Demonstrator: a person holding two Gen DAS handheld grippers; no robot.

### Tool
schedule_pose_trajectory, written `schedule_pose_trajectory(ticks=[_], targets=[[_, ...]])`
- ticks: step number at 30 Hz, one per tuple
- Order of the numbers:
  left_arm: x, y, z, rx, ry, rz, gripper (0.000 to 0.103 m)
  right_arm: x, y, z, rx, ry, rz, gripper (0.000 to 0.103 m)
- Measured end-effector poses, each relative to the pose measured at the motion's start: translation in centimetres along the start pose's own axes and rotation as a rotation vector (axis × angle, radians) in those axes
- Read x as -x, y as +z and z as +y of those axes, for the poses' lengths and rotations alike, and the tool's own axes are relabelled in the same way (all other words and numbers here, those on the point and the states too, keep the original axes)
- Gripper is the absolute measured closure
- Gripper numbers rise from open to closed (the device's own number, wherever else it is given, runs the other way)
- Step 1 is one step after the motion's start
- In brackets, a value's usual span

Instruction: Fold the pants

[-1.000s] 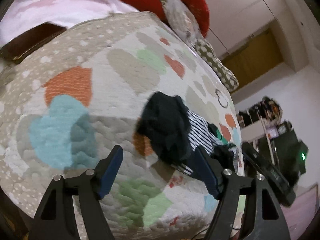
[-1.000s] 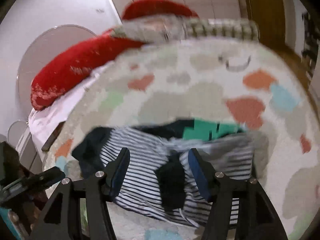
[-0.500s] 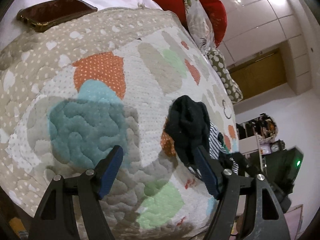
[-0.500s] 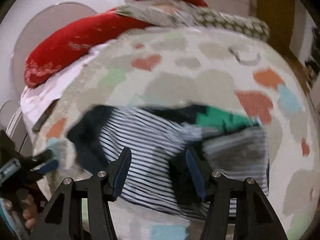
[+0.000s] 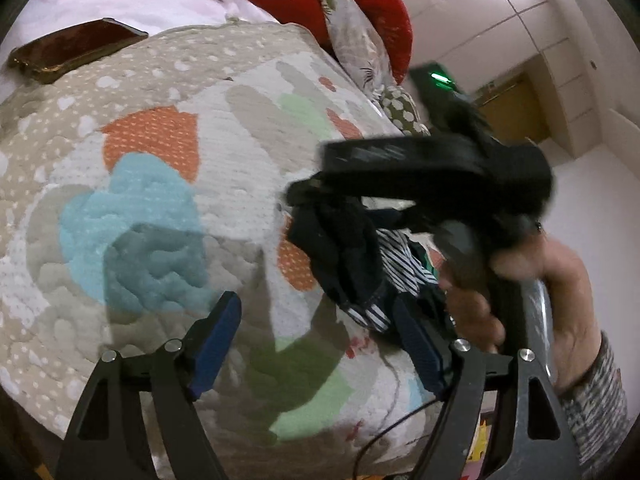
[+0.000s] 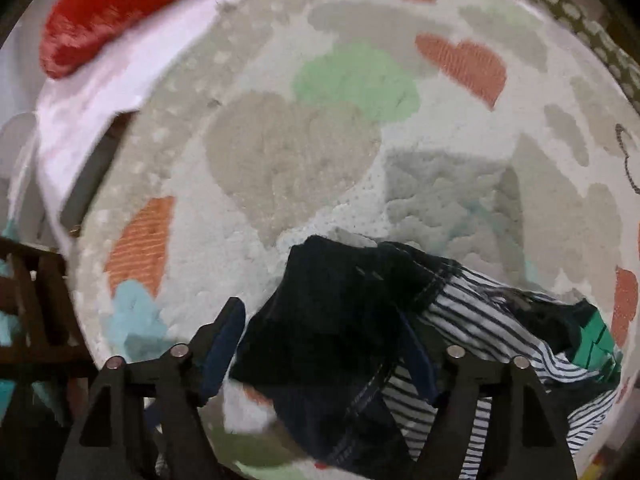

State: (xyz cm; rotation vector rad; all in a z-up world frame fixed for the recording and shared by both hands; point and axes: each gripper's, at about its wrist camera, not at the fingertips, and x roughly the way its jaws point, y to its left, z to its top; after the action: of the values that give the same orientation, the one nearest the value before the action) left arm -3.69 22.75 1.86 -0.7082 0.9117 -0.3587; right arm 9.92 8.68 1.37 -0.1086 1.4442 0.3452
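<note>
The dark pants [image 6: 336, 320] lie heaped on the quilt [image 6: 288, 152], lower centre, tangled with striped clothing [image 6: 492, 332]. The right tool [image 6: 320, 356], spread wide, may snag both; the left tool [image 5: 316, 344] hangs spread.

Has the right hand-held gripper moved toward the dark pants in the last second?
Yes. The right hand-held gripper has closed in on the dark pants; the red pillow slid to the frame's top-left.
</note>
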Motion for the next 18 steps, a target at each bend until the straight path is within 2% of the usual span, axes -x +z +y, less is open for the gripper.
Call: schedule_pose_trajectory(ticks=[4, 5, 6, 7, 8, 9, 12, 13, 14, 15, 16, 18], targets=[[-0.5, -0.2, -0.6, -0.015, 0.009, 0.000, 0.025, -1.7, 0.8, 1.1, 0.030, -0.093, 0.056, 0.019], [-0.7, -0.2, -0.8, -0.023, 0.013, -0.006, 0.025, -1.5, 0.5, 1.6, 0.062, -0.120, 0.044, 0.026], [-1.0, -0.2, -1.1, -0.032, 0.021, -0.009, 0.025, -1.2, 0.2, 1.8, 0.080, -0.137, 0.029, 0.042], [-1.4, -0.2, -1.5, -0.042, 0.032, -0.009, 0.025, -0.7, -0.2, 1.8, 0.098, -0.156, 0.011, 0.050], [-1.7, -0.2, -1.8, -0.050, 0.036, -0.008, 0.025, -0.4, -0.5, 1.6, 0.104, -0.156, 0.001, 0.062], [-2.1, -0.1, -2.2, -0.063, 0.039, -0.009, 0.025, 0.3, -0.8, 0.9, 0.091, -0.132, -0.012, 0.067], [-3.7, 0.0, -3.9, -0.128, 0.071, -0.011, 0.025, 2.3, -1.5, -0.9, 0.048, -0.044, -0.059, 0.071], [-4.2, 0.0, -4.3, -0.142, 0.081, -0.006, 0.032, 2.9, -1.9, -1.4, 0.043, -0.022, -0.075, 0.072], [-4.8, 0.2, -4.9, -0.155, 0.088, 0.007, 0.052, 3.6, -2.4, -2.0, 0.032, 0.005, -0.092, 0.072], [-5.2, 0.2, -5.3, -0.166, 0.089, 0.026, 0.065, 4.1, -2.7, -2.4, 0.025, 0.025, -0.104, 0.073], [-5.8, 0.3, -6.1, -0.184, 0.092, 0.055, 0.087, 4.8, -3.2, -2.9, 0.019, 0.048, -0.120, 0.073], [-5.7, 0.3, -7.5, -0.215, 0.091, 0.056, 0.091, 6.1, -4.0, -3.8, 0.004, 0.097, -0.156, 0.073]])
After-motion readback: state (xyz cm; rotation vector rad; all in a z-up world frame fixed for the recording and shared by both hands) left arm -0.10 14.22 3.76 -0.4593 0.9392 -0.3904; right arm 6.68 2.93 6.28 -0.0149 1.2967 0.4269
